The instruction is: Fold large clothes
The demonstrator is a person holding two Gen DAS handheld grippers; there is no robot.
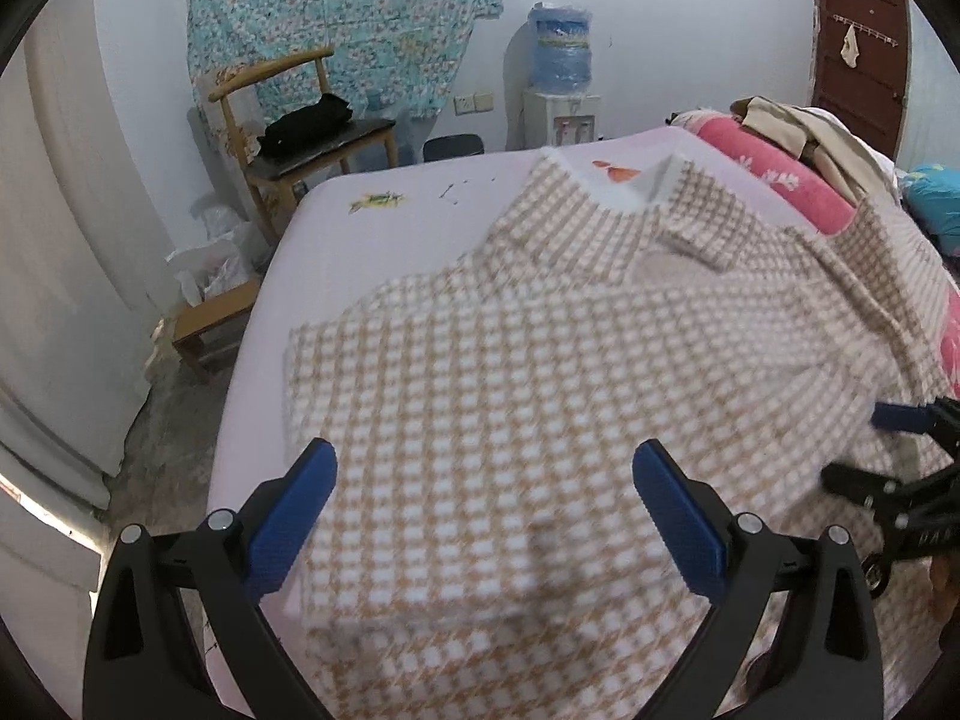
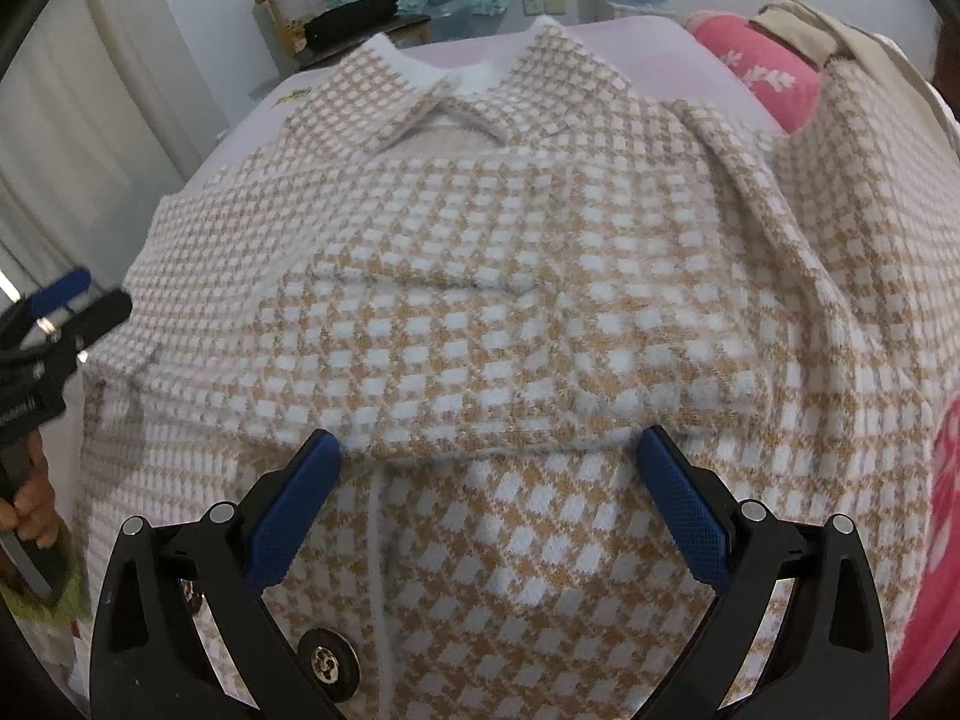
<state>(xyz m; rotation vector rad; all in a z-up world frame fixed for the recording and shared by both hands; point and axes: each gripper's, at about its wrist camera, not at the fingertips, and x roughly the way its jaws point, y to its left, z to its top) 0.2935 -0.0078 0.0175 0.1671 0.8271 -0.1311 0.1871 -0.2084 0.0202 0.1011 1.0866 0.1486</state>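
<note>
A tan-and-white checked jacket lies spread on the pale pink bed, collar toward the far side. One sleeve is folded across its front, its edge lying just beyond my right gripper. That gripper hovers open over the jacket's lower front, near a metal snap button. My left gripper is open above the jacket's left part, holding nothing. Each gripper shows at the edge of the other's view: the right one, the left one.
A pink floral quilt with a beige garment on it lies along the bed's right side. Beyond the bed stand a wooden chair with a black bag, a small stool, a water dispenser and a brown door.
</note>
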